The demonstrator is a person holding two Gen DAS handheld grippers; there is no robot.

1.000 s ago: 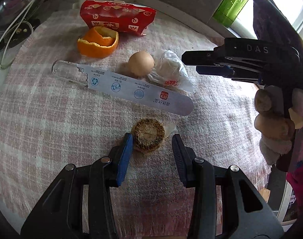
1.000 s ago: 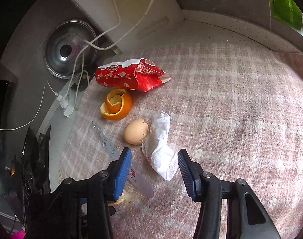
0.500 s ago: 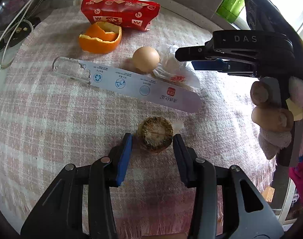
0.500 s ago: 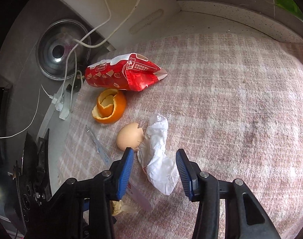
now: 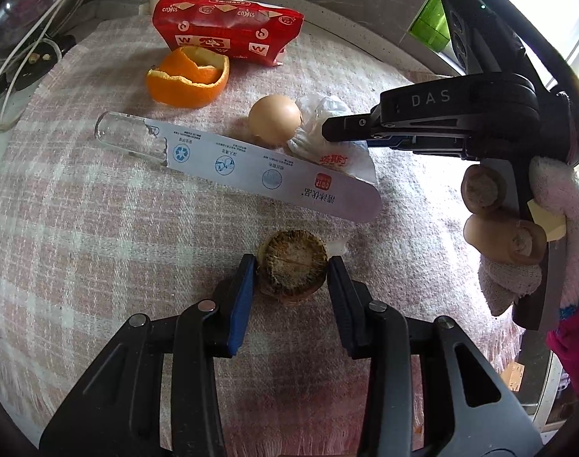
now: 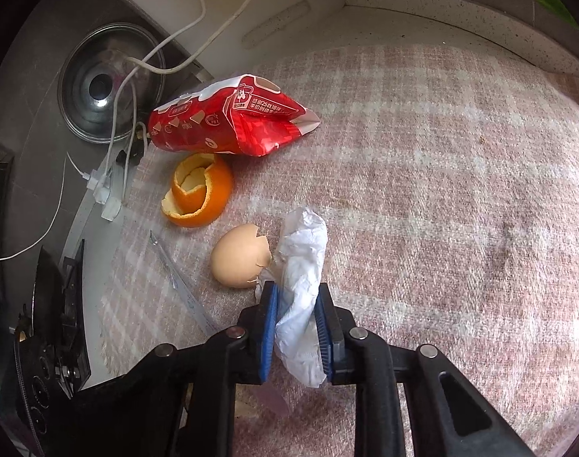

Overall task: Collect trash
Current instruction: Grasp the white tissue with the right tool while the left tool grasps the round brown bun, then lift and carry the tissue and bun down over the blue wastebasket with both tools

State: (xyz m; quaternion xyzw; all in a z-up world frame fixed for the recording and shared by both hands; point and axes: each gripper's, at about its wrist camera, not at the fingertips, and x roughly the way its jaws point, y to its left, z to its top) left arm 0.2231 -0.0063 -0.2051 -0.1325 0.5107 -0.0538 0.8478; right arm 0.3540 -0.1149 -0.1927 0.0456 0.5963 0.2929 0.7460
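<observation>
On the pink checked cloth [image 5: 80, 209] lies a brown round stub [image 5: 291, 266] on a bit of clear wrap. My left gripper [image 5: 291, 266] has a blue pad against each side of it, its jaws closing. A crumpled white wrapper [image 6: 303, 251] lies beside a broken eggshell [image 6: 240, 261]. My right gripper [image 6: 295, 297] is closing, and its pads pinch the wrapper's near end. In the left wrist view the right gripper [image 5: 327, 129] reaches in from the right over the wrapper [image 5: 339, 156]. An orange peel [image 5: 188, 80], a red packet [image 5: 228, 30] and a long white package strip [image 5: 251, 167] lie farther back.
A gloved hand [image 5: 537, 228] holds the right gripper's handle. A metal pot lid [image 6: 106, 87] and white cables [image 6: 118, 144] lie off the cloth's left edge. A green container [image 5: 430, 26] stands at the back right. The cloth's right half [image 6: 442, 190] is bare.
The right gripper's jaws have come together on the white wrapper. The left gripper has slid forward around the brown stub, and its jaws have narrowed onto it.
</observation>
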